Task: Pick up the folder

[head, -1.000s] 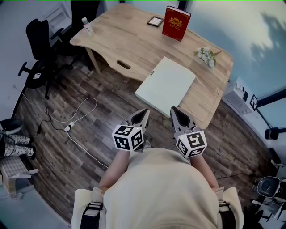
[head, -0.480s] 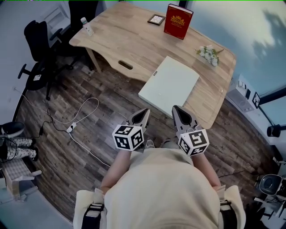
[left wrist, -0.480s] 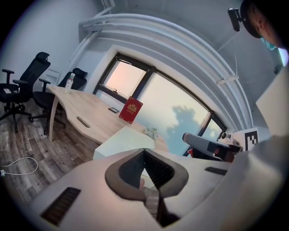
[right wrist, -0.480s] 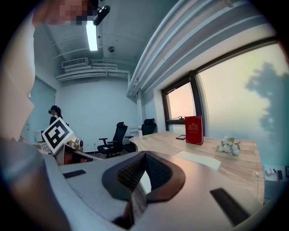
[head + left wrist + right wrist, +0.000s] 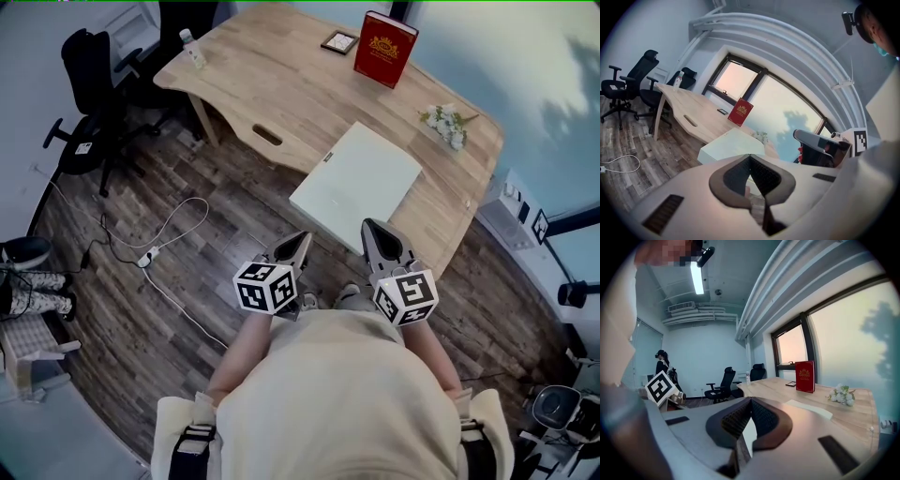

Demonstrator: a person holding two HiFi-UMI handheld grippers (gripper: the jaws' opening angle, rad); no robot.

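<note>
The wooden table fills the upper half of the head view, running from 10 o'clock round to 2 o'clock above a dark plank floor with a white cable on it. Black office chairs stand at 10 o'clock. The folder, white and flat, lies on the table's near side at 12 o'clock from the person, and its near-left corner seems to jut past the edge. It is apart from both tools. The left hand-held gripper and the right hand-held gripper hover over the floor short of the table, each with its jaws pressed together and nothing between them. Past the folder, a red book stands at 12 o'clock, a small bunch of flowers lies at 1 o'clock, and a bottle sits at the far 11 o'clock end.

The step in hand looks like the approach. To do it well, spread the jaws before arriving, come in low and level, and take the overhanging edge so one jaw slides under the folder rather than pushing it away across the table
</note>
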